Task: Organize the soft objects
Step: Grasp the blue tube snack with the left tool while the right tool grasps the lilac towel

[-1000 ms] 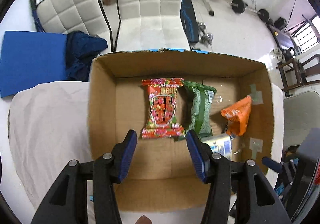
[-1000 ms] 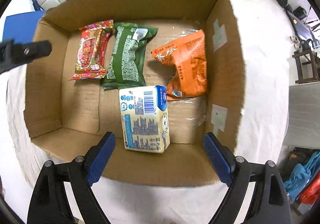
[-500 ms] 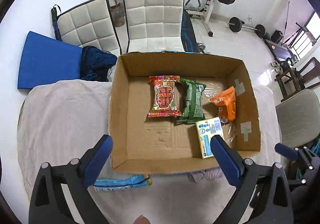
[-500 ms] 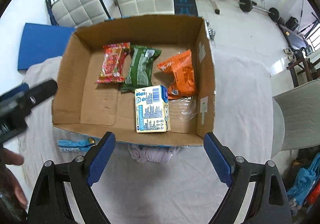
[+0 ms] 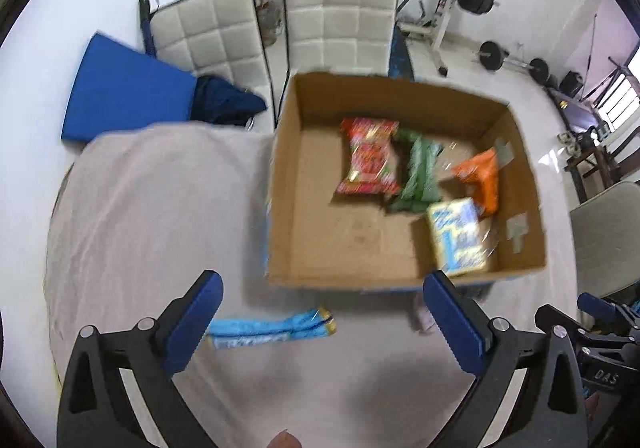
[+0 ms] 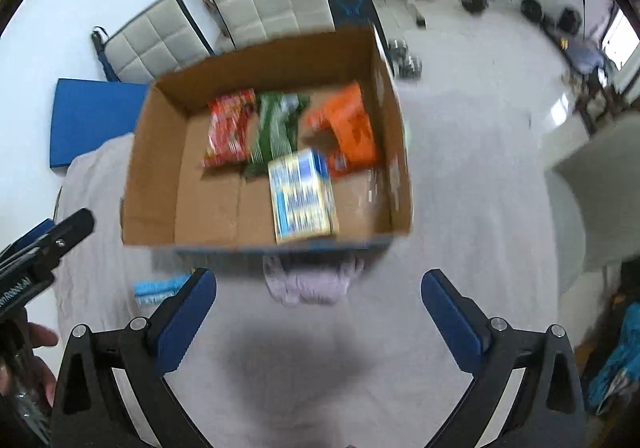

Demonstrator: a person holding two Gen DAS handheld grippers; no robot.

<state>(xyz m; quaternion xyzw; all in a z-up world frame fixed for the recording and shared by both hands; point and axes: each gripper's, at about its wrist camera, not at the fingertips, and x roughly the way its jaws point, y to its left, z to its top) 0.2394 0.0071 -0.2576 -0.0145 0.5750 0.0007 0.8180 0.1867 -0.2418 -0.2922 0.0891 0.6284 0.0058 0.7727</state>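
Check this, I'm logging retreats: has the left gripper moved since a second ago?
Yes. The left gripper has backed out of the cardboard box, now over the cloth.

Left gripper (image 5: 320, 296): black plastic frame, triangular cut-outs in each arm, silver round screws at the joints, flat blue pads (image 5: 192, 324) on both fingers. Right gripper (image 6: 318, 290): same build, black arms, silver screws, blue pads (image 6: 452, 318). White lettering on a black gripper body at the right edge of the left view, partly legible. Bare hand (image 6: 28, 364) at the lower left of the right view; no sleeve visible.
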